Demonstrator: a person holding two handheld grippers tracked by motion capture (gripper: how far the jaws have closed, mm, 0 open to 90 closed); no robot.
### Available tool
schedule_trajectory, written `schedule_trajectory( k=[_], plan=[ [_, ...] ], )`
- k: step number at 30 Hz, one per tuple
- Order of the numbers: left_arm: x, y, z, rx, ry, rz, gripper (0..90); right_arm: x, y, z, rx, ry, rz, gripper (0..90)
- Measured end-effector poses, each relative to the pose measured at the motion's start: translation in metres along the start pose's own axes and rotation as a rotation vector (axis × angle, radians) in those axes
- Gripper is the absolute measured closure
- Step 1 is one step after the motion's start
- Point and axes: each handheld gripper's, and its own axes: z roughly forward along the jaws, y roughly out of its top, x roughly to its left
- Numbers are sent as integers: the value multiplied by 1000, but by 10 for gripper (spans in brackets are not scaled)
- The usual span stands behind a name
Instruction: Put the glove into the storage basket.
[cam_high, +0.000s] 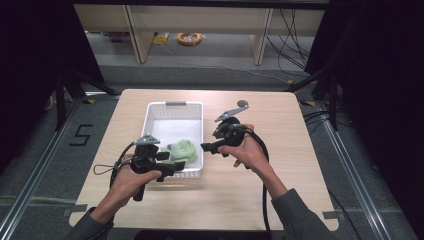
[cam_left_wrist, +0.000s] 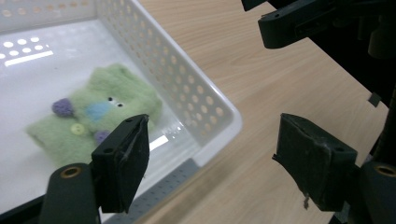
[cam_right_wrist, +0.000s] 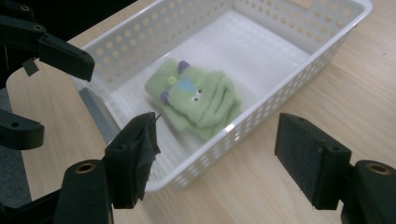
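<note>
While both sets of jaws stand wide and hold nothing, the folded green plush item (cam_right_wrist: 196, 95) lies inside the white basket (cam_high: 150, 116) at its near end, left gripper (cam_high: 176, 167) and right gripper (cam_high: 206, 146) clear: placement judged complete, nothing outstanding.

Both grippers, left gripper (cam_high: 170, 167) and right gripper (cam_high: 210, 146), are black with grey three-cornered plates (cables trailing toward 6 o'clock); grey sleeves (cam_high: 295, 212).

Light wooden table (cam_high: 280, 165), square top with rounded corners. Directly on it: one white perforated basket (cam_high: 197, 112), placed left of centre, and a small round object (cam_high: 243, 103) near the far edge
</note>
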Motion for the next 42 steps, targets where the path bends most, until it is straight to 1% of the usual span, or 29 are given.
schedule_trajectory(
  k=[2, 3, 4, 6, 7, 8, 10, 11, 13, 14, 15, 16, 18, 19, 20, 22, 23, 24, 25, 26, 27, 29, 32, 33, 37, 38, 39, 41, 42],
  plan=[
    [-6, -4, 0, -12, 1, 17, 252, 0, -6, -5, -24, 14, -18, 302],
    [-9, -6, 1, -17, -5, 25, 251, 0, -10, -9, -26, 9, -15, 302],
    [-12, -9, 1, -22, -5, 27, 249, 1, -14, -11, -53, 11, -10, 302],
    [-17, -13, 2, -26, -43, 14, 239, 1, -20, -18, -56, 7, -19, 300],
    [-19, -15, 2, -32, -52, 12, 235, 2, -24, -19, -76, -2, -5, 299],
    [-20, -16, 3, -30, -57, 14, 235, 1, -28, -23, -67, -7, -26, 299],
    [-24, -21, 6, -18, -48, 37, 234, 4, -35, -26, -78, -12, -13, 299],
    [-26, -22, 7, -22, -46, 36, 233, 3, -39, -26, -97, -14, -28, 299],
    [-29, -29, 11, -20, -50, 54, 232, 6, -43, -27, -72, 9, -25, 297],
    [-30, -31, 12, -10, -49, 53, 231, 6, -45, -27, -93, 2, -26, 297],
    [-30, -34, 12, -4, -62, 58, 231, 7, -47, -27, -87, 8, -28, 296],
    [-32, -36, 13, -8, -57, 57, 230, 9, -49, -26, -79, 18, -33, 292],
    [-32, -40, 13, -6, -62, 61, 230, 10, -51, -26, -75, 16, -38, 291],
    [-33, -42, 13, -11, -58, 66, 229, 12, -53, -26, -67, 15, -16, 290],
    [-34, -44, 13, -9, -68, 64, 229, 11, -53, -24, -77, 25, -31, 290],
    [-34, -47, 12, -7, -68, 66, 229, 13, -56, -24, -83, 13, -27, 290],
    [-35, -49, 11, -2, -66, 78, 228, 11, -57, -25, -77, 10, -46, 290],
    [-36, -50, 12, -10, -68, 81, 228, 13, -59, -24, -86, 19, -29, 290],
    [-36, -51, 12, -11, -62, 80, 227, 12, -60, -24, -82, 29, -47, 290],
    [-36, -52, 12, -10, -59, 85, 227, 12, -62, -25, -79, 12, -38, 288],
    [-35, -53, 11, -7, -66, 89, 227, 13, -63, -25, -79, 33, -29, 287],
    [-36, -54, 11, -14, -54, 81, 227, 13, -66, -27, -85, 21, -38, 287],
    [-35, -57, 10, -11, -54, 83, 226, 16, -70, -29, -97, 41, -19, 283],
    [-35, -58, 10, -8, -56, 89, 225, 15, -72, -30, -97, 23, -37, 278],
    [-34, -63, 11, -8, -65, 86, 220, 18, -79, -33, -104, 54, -11, 258],
    [-34, -64, 11, -5, -67, 86, 220, 18, -81, -33, -107, 43, -24, 244],
    [-34, -65, 11, -8, -66, 88, 220, 19, -83, -33, -111, 41, -8, 231],
    [-33, -68, 11, -4, -66, 87, 219, 20, -87, -33, -97, 51, 1, 201],
    [-33, -69, 12, -10, -72, 82, 216, 19, -90, -33, -105, 41, -4, 186]
  ],
)
